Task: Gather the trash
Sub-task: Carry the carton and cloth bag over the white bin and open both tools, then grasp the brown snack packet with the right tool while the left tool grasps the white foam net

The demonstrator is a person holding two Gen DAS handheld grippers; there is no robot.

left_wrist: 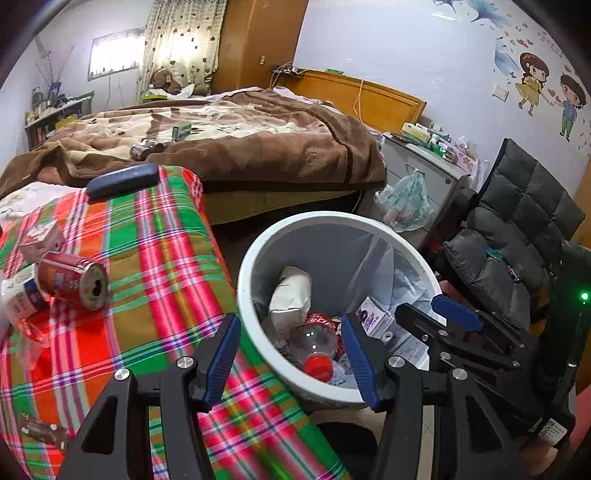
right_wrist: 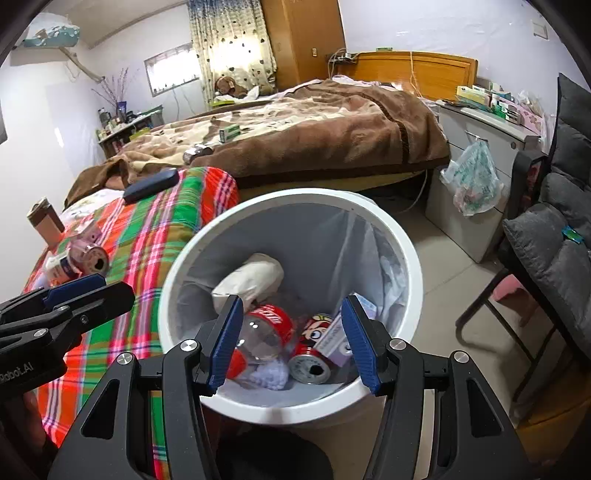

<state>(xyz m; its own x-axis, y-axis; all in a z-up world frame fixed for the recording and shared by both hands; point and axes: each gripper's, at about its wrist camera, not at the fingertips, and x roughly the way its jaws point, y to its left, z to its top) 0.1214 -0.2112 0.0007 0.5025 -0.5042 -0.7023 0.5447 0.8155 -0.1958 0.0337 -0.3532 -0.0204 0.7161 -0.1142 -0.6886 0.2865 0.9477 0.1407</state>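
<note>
A plaid-covered surface [left_wrist: 162, 258] left of the left tongs [left_wrist: 291, 360] carries a red can [left_wrist: 72, 278], small cartons [left_wrist: 22, 295], a dark case [left_wrist: 122, 180] beyond.

A bed [right_wrist: 332, 122] with a brown blanket [left_wrist: 258, 147] and wooden headboard [right_wrist: 417, 66] filled the middle of the frame, under pale walls [right_wrist: 424, 26]. At upper left, daylight glowed through a window [left_wrist: 114, 55] and patterned curtain [right_wrist: 232, 37]. A grey cabinet [right_wrist: 480, 147] and padded chair [left_wrist: 517, 229] stood at right on a tiled floor [right_wrist: 443, 280].

Glossy plastic bin [right_wrist: 402, 254] – metal can [left_wrist: 72, 278] (dull) on woven plaid cloth [left_wrist: 162, 258].
</note>
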